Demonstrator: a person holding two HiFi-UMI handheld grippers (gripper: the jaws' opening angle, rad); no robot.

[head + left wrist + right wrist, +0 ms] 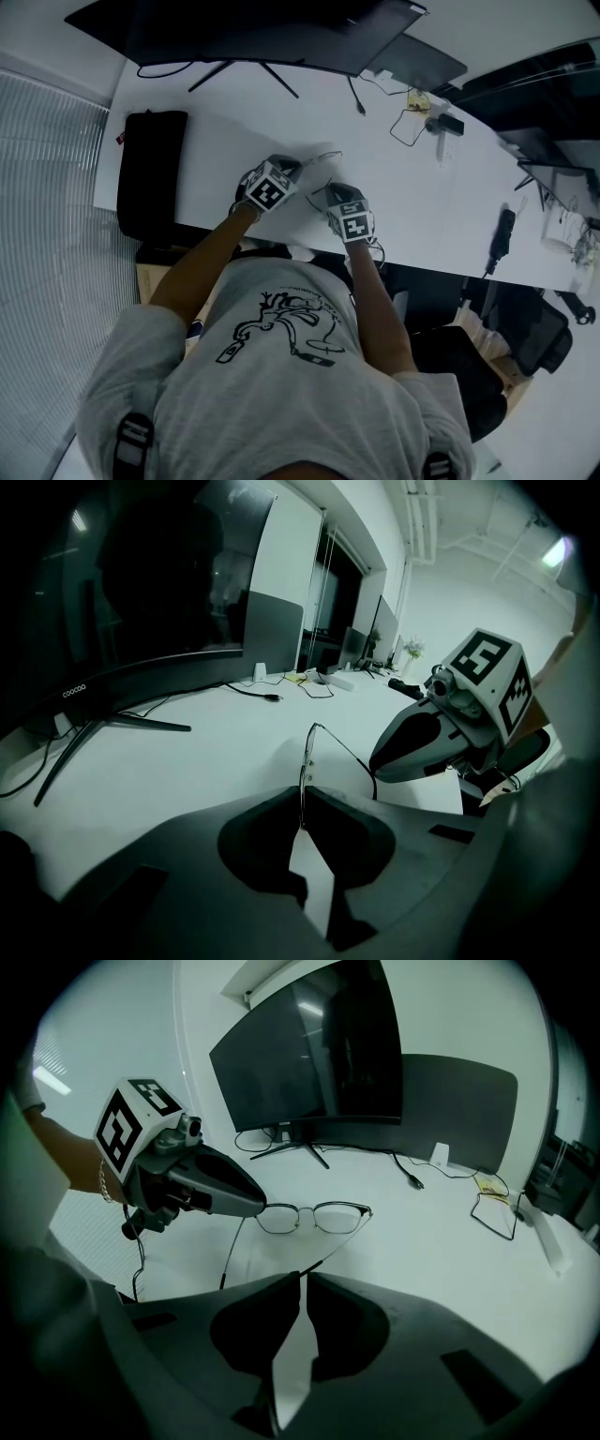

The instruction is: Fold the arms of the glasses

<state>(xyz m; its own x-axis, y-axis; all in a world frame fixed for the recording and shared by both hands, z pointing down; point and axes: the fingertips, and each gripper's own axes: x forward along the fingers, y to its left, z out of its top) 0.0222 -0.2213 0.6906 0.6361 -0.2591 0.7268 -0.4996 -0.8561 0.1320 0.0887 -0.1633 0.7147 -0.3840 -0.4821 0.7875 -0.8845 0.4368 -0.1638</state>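
The left tongs (302, 801) were shut on the glasses (314, 1215) at one end of the frame, and the right tongs (302, 1277) pinched an arm tip. The glasses were over the white worktop (403, 187), at 6 o'clock from the monitor (262, 28).

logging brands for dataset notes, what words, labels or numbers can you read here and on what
"coocaa" (last letters unsure): on the monitor bezel, at its left end, left gripper view.
marker cubes: black and white square patterns only, no letters.
shirt print: a line drawing, no readable words.
red tag on the black pouch: too small to read.
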